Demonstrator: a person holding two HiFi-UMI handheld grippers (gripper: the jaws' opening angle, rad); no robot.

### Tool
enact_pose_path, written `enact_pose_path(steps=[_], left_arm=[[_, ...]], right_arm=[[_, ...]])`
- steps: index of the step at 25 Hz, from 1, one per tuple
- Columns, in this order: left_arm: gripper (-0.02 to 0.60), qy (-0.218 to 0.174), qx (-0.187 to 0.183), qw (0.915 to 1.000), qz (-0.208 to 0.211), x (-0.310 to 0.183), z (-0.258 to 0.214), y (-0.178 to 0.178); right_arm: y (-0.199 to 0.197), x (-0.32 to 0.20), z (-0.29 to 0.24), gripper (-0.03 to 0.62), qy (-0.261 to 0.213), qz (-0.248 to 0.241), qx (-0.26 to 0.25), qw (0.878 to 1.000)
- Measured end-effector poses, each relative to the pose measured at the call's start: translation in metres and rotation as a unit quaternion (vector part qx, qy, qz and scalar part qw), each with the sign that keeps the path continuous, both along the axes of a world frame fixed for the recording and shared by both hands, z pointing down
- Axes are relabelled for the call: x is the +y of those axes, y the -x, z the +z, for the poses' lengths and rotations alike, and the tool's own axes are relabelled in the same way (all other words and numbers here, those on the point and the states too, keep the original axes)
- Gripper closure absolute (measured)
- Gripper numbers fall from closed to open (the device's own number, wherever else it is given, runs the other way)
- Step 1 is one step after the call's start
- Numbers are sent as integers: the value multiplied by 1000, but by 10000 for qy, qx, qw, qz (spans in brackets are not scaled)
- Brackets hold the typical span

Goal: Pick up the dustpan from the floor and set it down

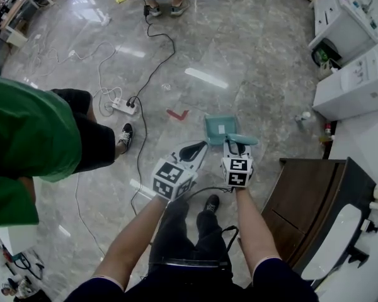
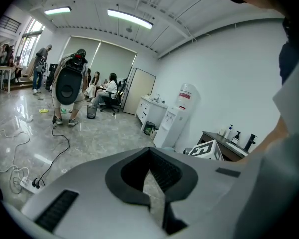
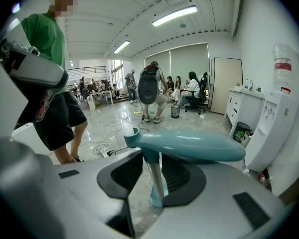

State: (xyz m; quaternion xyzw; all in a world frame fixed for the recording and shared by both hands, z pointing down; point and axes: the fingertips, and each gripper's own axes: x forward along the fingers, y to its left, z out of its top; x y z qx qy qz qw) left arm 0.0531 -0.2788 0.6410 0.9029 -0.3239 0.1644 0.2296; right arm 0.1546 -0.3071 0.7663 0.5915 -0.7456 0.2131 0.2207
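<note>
The teal dustpan hangs tilted in front of me over the marble floor; whether it touches the floor I cannot tell. Its long teal grip lies crosswise above my right gripper, which is shut on the thin pale stem below the grip. In the head view the right gripper sits just behind the pan, with the grip over its tips. My left gripper hovers beside it to the left, apart from the dustpan. In its own view the left gripper has its tips together with nothing between them.
A person in a green shirt stands close on the left. A power strip with trailing cables lies on the floor, and a red mark near the pan. A dark cabinet and white dispensers line the right side.
</note>
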Motion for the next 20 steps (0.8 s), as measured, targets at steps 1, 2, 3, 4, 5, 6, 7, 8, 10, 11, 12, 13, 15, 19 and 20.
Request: enact_pose_path(steps=[1, 2, 3, 4, 5, 6, 7, 8, 10, 11, 12, 13, 15, 19, 20], left_arm=[[568, 10, 4, 10000, 3, 3, 0, 0], [568, 14, 7, 10000, 13, 5, -1, -1], [568, 13, 7, 10000, 28, 8, -3, -1], [568, 7, 5, 10000, 42, 11, -4, -1], [568, -5, 4, 10000, 50, 13, -7, 0], [568, -23, 1, 10000, 47, 15, -9, 1], [568, -47, -8, 10000, 38, 17, -12, 3], [568, -69, -23, 10000, 36, 19, -14, 5], [568, -89, -38, 9999, 72, 24, -17, 8], [568, -94, -31, 9999, 85, 27, -19, 8], [568, -100, -22, 9999, 90, 29, -21, 9], [568, -107, -18, 9999, 88, 31, -24, 10], [568, -105, 5, 9999, 68, 37, -29, 12], [568, -134, 152, 9998, 55, 53, -49, 12], [568, -164, 196, 9997, 66, 57, -56, 11]], right_arm=[[1, 2, 1, 488, 31, 9, -24, 10000], [2, 3, 1, 488, 53, 36, -32, 10000], [1, 5, 2, 488, 71, 85, -29, 9999], [1, 6, 2, 487, 95, 143, -19, 9999], [0, 8, 3, 484, 134, 196, -16, 9997], [0, 10, 4, 457, 199, 238, -26, 9995], [0, 13, 7, 432, 293, 272, -49, 9992], [0, 17, 11, 415, 410, 305, -83, 9987], [0, 28, 18, 405, 657, 371, -173, 9970], [0, 34, 20, 405, 772, 390, -221, 9960], [1, 40, 22, 405, 878, 399, -275, 9950], [2, 46, 22, 405, 964, 405, -347, 9939], [6, 57, 13, 405, 992, 412, -519, 9929], [19, 72, -42, 407, 521, 275, -880, 9944], [22, 74, -61, 407, 346, 222, -965, 9945]])
